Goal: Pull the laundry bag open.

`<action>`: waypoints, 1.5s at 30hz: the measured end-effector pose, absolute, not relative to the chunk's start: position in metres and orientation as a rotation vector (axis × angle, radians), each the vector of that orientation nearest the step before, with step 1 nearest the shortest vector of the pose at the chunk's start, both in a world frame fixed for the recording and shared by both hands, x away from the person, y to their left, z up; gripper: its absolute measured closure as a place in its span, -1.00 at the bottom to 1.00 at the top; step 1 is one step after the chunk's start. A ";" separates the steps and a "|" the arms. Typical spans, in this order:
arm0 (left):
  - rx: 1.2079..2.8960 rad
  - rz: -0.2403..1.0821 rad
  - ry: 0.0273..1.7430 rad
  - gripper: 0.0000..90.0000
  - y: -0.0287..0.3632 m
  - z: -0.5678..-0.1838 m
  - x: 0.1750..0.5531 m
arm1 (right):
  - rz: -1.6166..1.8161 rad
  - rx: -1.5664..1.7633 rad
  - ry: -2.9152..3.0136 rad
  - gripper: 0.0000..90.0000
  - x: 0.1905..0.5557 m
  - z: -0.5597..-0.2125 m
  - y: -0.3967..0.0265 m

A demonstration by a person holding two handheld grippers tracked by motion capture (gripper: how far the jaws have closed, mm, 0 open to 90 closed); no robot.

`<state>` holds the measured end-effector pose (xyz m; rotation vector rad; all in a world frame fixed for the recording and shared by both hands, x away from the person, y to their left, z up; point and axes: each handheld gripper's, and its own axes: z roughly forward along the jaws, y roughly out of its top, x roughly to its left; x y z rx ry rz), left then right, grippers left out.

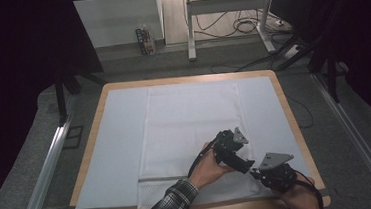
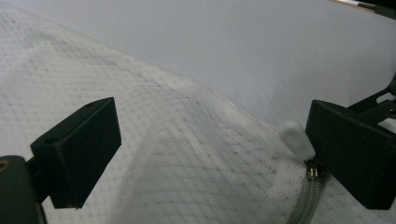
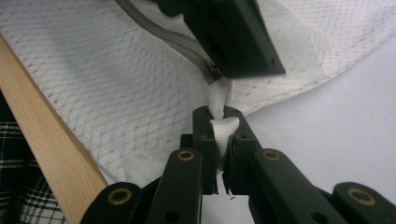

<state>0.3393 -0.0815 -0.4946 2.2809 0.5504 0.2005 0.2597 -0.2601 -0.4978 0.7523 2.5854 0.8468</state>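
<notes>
Mesh fabric is lying across the middle of the table: a white laundry bag is spreading from near the far edge down to the near edge, resting on a pale grey sheet that is covering the wooden top. A grey zipper is running along the bag's near end, parallel to the near edge.

Both hands are working close together toward the near right corner. The right gripper is pinching a bunched corner of the bag's white fabric, its jaws pressing together on it with the cloth squeezed up between them; in the high view this gripper is sitting just inside the near edge. The left gripper is hovering just beside it with its jaws standing wide apart over the mesh. A white zipper pull is lying right against the inner face of one left jaw, at the end of the zipper, though whether it is touching is unclear. In the right gripper view, that left jaw is sitting directly above the pinched cloth. A plaid sleeve is crossing the near edge.
</notes>
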 end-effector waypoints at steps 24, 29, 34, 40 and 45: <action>2.226 -0.097 0.502 -0.08 -0.034 -0.488 0.325 | 0.803 0.697 2.559 0.86 0.258 -0.498 -0.259; 2.224 -0.206 0.497 0.41 -0.036 -0.492 0.327 | 0.794 0.685 2.558 0.86 0.258 -0.498 -0.258; 2.208 -0.286 0.504 0.65 -0.038 -0.495 0.331 | 0.790 0.671 2.554 0.86 0.257 -0.498 -0.258; 2.220 -0.340 0.486 0.76 -0.043 -0.497 0.332 | 0.778 0.645 2.548 0.87 0.256 -0.498 -0.257; 2.220 -0.356 0.479 0.77 -0.044 -0.497 0.332 | 0.774 0.639 2.539 0.87 0.256 -0.498 -0.256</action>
